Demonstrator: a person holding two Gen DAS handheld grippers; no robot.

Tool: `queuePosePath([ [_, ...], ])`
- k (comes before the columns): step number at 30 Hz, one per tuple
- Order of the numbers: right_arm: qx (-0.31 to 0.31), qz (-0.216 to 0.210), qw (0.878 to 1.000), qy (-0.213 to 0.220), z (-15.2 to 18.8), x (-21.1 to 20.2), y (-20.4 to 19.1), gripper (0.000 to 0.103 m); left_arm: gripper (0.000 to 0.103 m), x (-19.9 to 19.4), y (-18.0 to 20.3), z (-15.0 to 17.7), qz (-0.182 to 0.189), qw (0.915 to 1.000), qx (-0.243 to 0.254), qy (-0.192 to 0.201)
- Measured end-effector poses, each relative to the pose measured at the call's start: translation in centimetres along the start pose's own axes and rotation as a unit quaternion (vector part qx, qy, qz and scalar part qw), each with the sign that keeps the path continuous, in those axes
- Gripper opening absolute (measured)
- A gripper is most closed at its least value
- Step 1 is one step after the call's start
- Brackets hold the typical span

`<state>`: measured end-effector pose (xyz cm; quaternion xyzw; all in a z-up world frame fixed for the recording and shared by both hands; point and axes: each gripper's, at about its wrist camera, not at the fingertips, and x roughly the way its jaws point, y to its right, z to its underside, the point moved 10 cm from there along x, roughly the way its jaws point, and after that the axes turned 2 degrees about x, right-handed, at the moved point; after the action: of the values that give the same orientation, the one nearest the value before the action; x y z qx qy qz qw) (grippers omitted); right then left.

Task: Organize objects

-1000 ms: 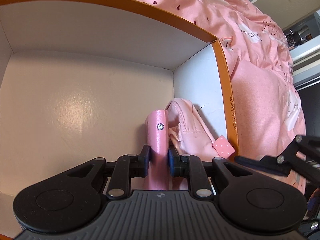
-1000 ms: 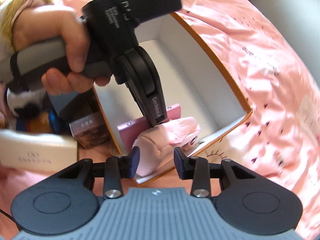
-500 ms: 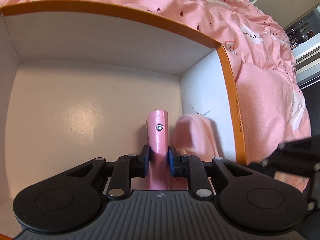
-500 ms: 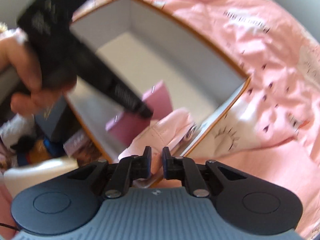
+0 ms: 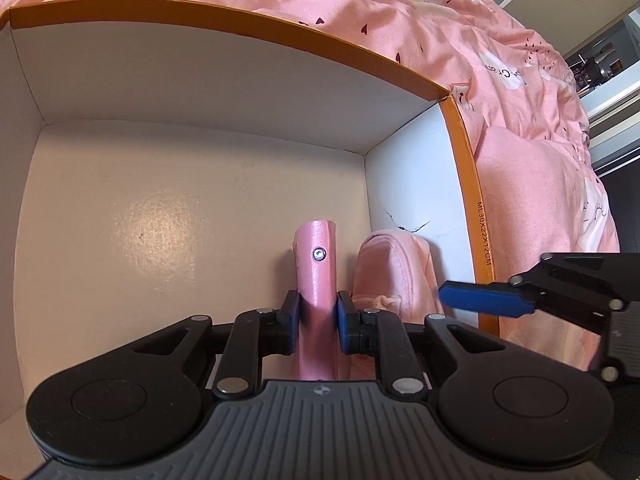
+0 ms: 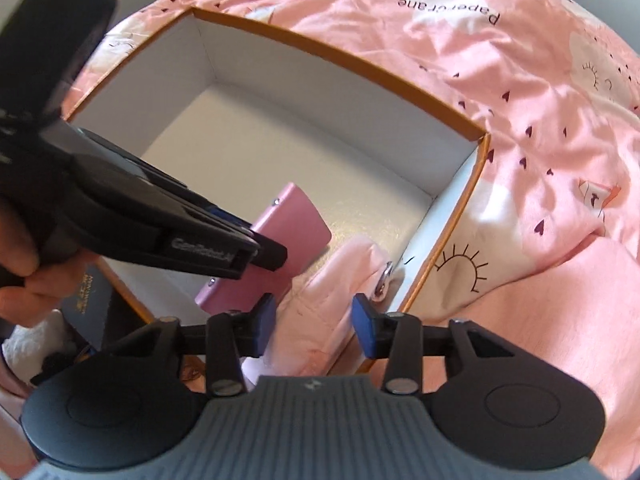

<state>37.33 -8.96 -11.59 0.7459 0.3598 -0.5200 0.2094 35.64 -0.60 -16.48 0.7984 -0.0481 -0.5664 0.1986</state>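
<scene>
Hiding behind the left tool (image 5: 318,322): pink case (image 5: 316,276) base.

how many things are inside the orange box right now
2. A pink case stands on edge near the box's right end, clamped by the left hand-held gripper; a pink fabric pouch slumps in the corner beside it. The near wall may hide more.

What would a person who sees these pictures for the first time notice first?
First, the big orange-rimmed box lying open on the pink bedspread. Inside, near its right wall, the left gripper pinches a flat pink case standing on edge. Beside it lies a soft pink pouch, with the right gripper above it, jaws opening.
</scene>
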Motion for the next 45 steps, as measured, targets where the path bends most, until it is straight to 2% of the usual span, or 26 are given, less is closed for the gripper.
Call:
queuePosePath([
  [2,0.003,0.005,1.0,-0.003,0.0,1.1,0.0,0.043,0.02,-0.1,-0.2,0.0,0.001,1.0,-0.001,0.0],
  [4,0.008,0.013,1.0,-0.005,0.0,1.5,0.1,0.037,0.02,-0.1,-0.4,0.0,0.001,1.0,-0.001,0.0],
  [6,0.014,0.015,1.0,0.0,-0.2,1.5,0.1,0.027,0.02,-0.2,-0.5,0.0,0.005,1.0,-0.004,0.001],
  [11,0.001,0.043,0.998,0.045,-1.4,-0.8,0.2,0.023,0.02,-0.6,-0.8,-0.2,0.006,0.9999,-0.006,0.009],
  [16,-0.034,0.089,0.991,0.099,-3.3,-3.6,0.2,0.023,0.02,-1.1,-0.9,-0.7,0.005,0.9998,-0.004,0.02],
  [18,-0.056,0.111,0.987,0.1,-3.2,-3.6,0.0,0.023,0.02,-1.1,-0.9,-0.6,0.006,0.9998,-0.006,0.02],
  [21,-0.079,0.119,0.987,0.076,-2.6,-2.6,-0.4,0.023,0.02,-1.0,-1.0,-0.5,0.008,0.9998,-0.007,0.017],
  [24,-0.082,0.102,0.99,0.044,-1.1,-2.1,-1.4,0.023,0.02,-0.8,-1.0,-0.4,0.01,0.9998,-0.006,0.013],
  [28,-0.037,0.072,0.997,0.007,-0.2,-0.2,-0.6,0.023,0.02,-0.5,-0.8,-0.2,0.013,0.9999,-0.003,0.009],
  [33,0.005,0.058,0.998,0.005,-0.4,0.1,0.6,0.027,0.02,0.1,0.1,0.2,0.02,0.9998,0.002,-0.002],
  [37,0.001,0.062,0.998,0.021,-0.5,-0.5,0.7,0.03,0.02,0.7,0.9,0.6,0.029,0.9995,0.0,-0.015],
  [39,-0.006,0.071,0.997,0.036,-0.6,-0.9,0.7,0.038,0.021,0.8,1.1,0.7,0.025,0.9996,-0.003,-0.016],
  [42,-0.004,0.075,0.995,0.062,-0.7,-2.2,0.9,0.039,0.022,0.8,1.1,0.7,0.031,0.9991,-0.017,-0.021],
  [45,0.006,0.086,0.993,0.084,-0.7,-3.6,1.4,0.039,0.028,0.8,1.3,0.8,0.056,0.9975,-0.034,-0.027],
])
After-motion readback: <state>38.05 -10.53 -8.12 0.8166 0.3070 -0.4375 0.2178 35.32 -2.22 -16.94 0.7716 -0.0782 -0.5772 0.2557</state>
